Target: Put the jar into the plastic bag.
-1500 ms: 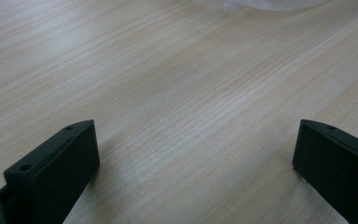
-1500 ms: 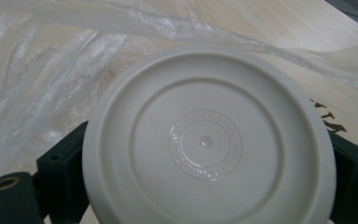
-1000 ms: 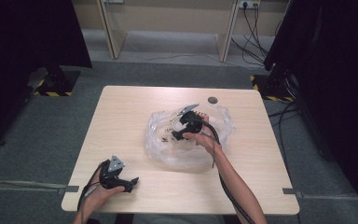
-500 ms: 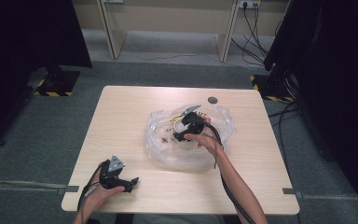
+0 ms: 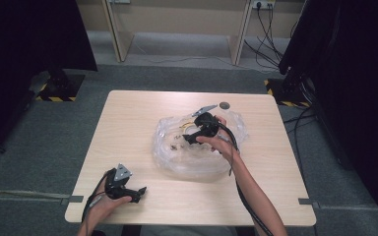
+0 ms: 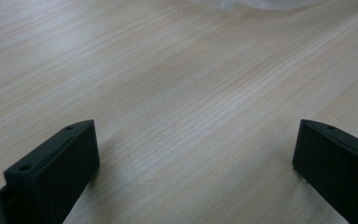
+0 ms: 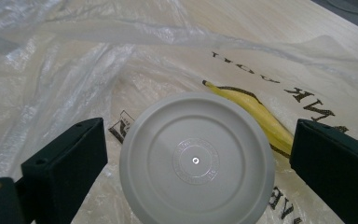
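Two grippers, both spread wide: the right gripper [image 7: 198,154] straddles a grey round lid [image 7: 196,161] on the plastic bag [image 5: 197,160] at frame centre, ready to pinch; the left gripper [image 5: 137,192] idles lower left.

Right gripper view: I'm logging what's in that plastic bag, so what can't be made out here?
- Grey round lid: the bottom edge of the right gripper view cuts it off; what lies under it is hidden.
- Bag print: letters upside down, partly hidden by folds and the lid, so unreadable.
- Small bits in the plastic bag, high view: too small to name.
- Right claw, high view: the hand hides its opening.
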Available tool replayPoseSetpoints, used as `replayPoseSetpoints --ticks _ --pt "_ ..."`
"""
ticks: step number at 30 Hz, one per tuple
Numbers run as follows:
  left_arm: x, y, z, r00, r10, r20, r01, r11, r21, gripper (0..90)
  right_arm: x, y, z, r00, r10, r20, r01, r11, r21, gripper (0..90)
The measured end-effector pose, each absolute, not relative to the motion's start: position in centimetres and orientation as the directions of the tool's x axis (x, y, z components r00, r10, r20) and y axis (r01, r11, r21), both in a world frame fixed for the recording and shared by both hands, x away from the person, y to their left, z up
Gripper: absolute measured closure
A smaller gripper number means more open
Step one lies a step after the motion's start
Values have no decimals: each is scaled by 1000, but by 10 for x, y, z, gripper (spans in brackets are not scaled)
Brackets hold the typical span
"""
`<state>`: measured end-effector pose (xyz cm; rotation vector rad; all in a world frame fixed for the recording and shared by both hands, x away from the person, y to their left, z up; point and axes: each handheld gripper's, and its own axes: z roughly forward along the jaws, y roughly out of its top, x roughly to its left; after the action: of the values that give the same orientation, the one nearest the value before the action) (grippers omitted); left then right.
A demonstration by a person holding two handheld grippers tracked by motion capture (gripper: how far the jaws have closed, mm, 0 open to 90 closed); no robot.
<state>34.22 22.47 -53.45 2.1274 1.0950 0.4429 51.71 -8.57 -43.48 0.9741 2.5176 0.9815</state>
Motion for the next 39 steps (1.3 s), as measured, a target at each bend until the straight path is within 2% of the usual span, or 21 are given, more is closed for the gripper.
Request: replayPoseSetpoints --ticks 18,39 --pt "342 225 -534 585 811 -13 574 -403 713 0 489 -86 -407 -772 636 14 454 536 712 41" --pt "342 225 -535 585 811 -12 573 -402 714 0 457 -95 -399 -799 601 20 409 519 750 41"
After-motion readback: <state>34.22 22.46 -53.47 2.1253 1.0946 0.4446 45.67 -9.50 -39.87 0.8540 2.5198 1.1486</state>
